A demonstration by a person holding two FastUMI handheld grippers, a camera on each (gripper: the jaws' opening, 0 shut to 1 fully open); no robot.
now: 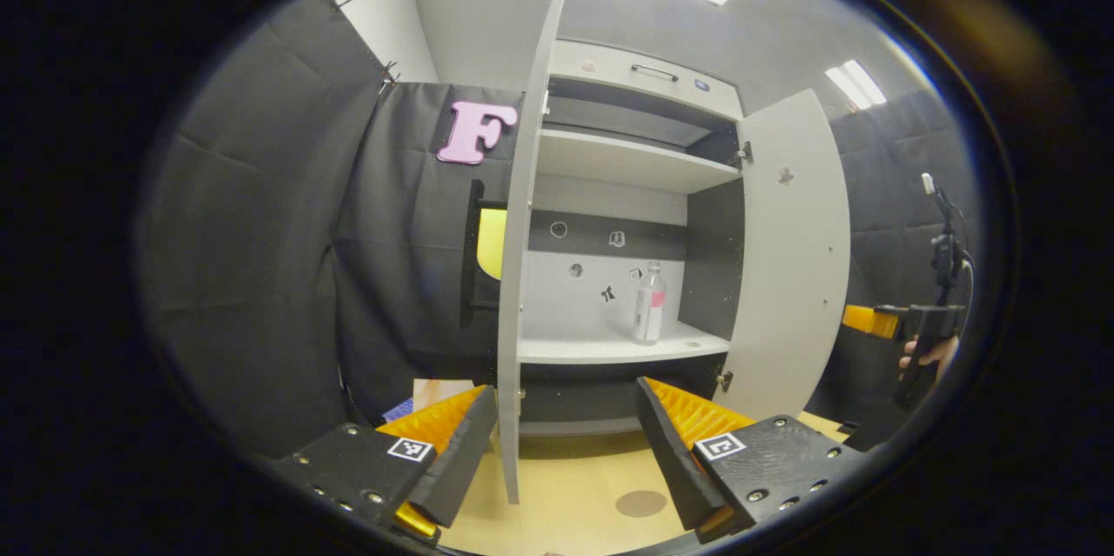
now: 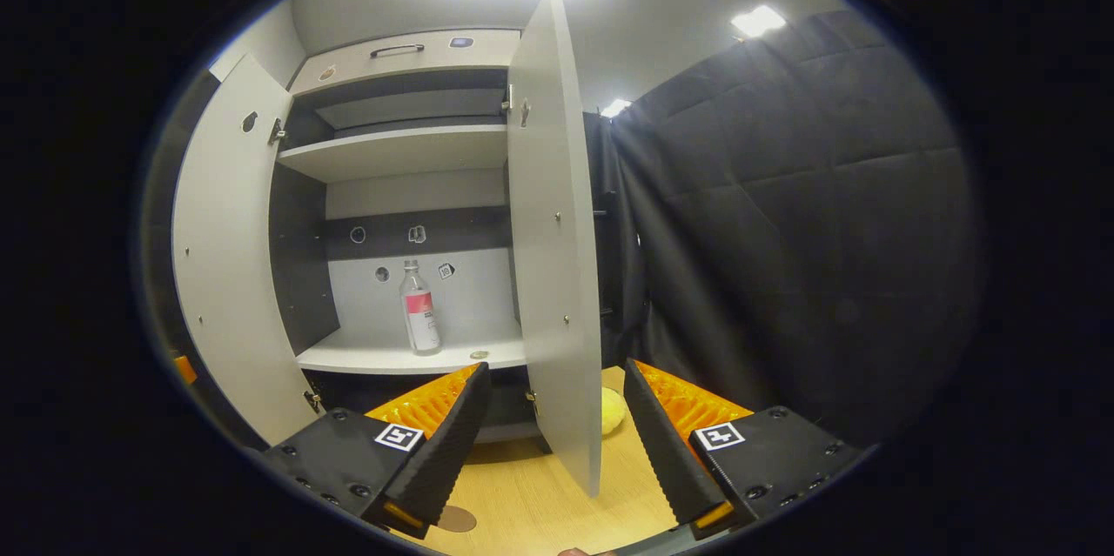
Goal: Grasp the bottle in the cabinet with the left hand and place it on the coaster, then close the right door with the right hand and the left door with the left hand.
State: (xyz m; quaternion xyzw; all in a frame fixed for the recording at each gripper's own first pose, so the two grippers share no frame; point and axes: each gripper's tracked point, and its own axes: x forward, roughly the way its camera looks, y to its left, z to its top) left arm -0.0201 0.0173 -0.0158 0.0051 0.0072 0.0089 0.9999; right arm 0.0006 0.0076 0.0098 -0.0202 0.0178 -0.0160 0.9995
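My left gripper (image 1: 566, 443) has its fingers spread wide, holding nothing; the edge of the cabinet's left door (image 1: 522, 260) shows in the gap between them, but I can't tell if either finger touches it. My right gripper (image 2: 553, 438) is also wide apart and empty, with the lower edge of the cabinet's right door (image 2: 557, 260) showing between its fingers, contact unclear. In the left gripper view I also see the right gripper farther off, past the right door, with a hand (image 1: 927, 356) on it. The bottle (image 1: 648, 304) stands upright on the lower shelf (image 1: 609, 349) of the cabinet (image 1: 644, 73), toward the shelf's right half and close to the back panel: clear plastic, pale cap, label with a pink-red band on top and white below. Both cabinet doors stand swung open. The coaster (image 1: 641, 503) is a round brown disc lying flat on the wooden tabletop (image 1: 566, 486) in front of the cabinet, below the bottle's shelf. In the right gripper view a yellow rounded object (image 2: 612, 410) sits on the table just behind the right door's lower corner.
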